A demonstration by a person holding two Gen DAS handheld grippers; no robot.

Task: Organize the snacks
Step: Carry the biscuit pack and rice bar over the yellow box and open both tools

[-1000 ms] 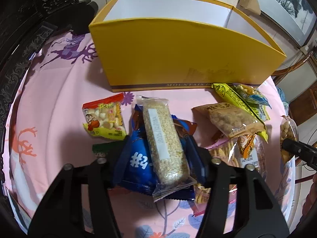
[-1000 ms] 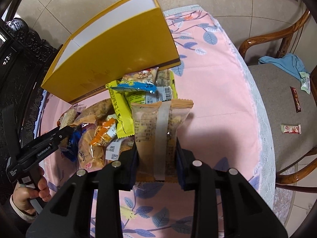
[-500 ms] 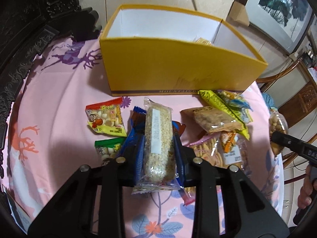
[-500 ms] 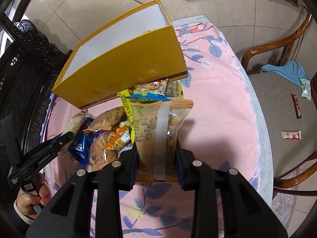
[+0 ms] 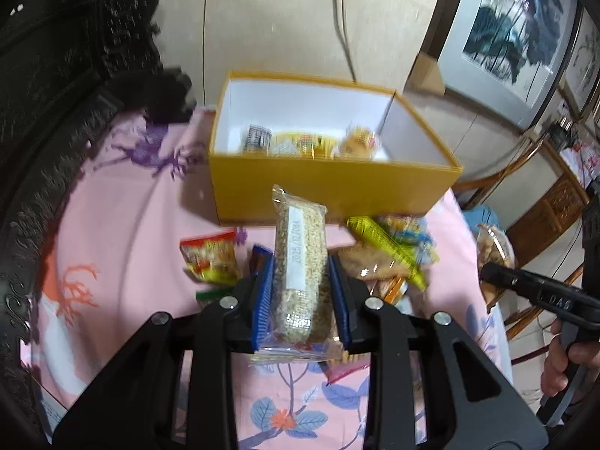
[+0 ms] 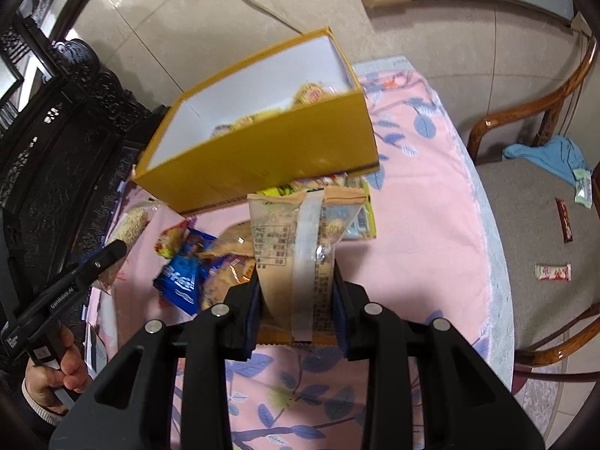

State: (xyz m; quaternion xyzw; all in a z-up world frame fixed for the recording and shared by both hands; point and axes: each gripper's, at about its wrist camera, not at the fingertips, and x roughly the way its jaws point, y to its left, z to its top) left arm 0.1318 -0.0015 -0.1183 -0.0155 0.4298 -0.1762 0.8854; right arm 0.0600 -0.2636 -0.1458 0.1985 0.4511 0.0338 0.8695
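My left gripper (image 5: 300, 292) is shut on a clear packet of puffed-grain bar (image 5: 300, 258) and holds it above the table, short of the yellow box (image 5: 330, 187). My right gripper (image 6: 296, 292) is shut on a tan snack packet (image 6: 296, 240) with a clear seam strip, also lifted, in front of the yellow box (image 6: 270, 157). The box holds several snacks (image 5: 311, 142). A loose pile of snacks (image 5: 390, 251) lies on the pink tablecloth in front of the box, including a blue packet (image 6: 183, 273).
A red and yellow snack bag (image 5: 210, 258) lies left of the pile. A wooden chair (image 6: 532, 202) at the right holds a blue cloth and small wrapped sweets. Dark carved furniture (image 6: 56, 131) stands at the left. The table edge (image 6: 491, 225) curves at the right.
Both grippers have risen with their packets, so the box interior and the snacks inside it have come into view. The left gripper closed on the grain bar and lifted it off the blue packet.
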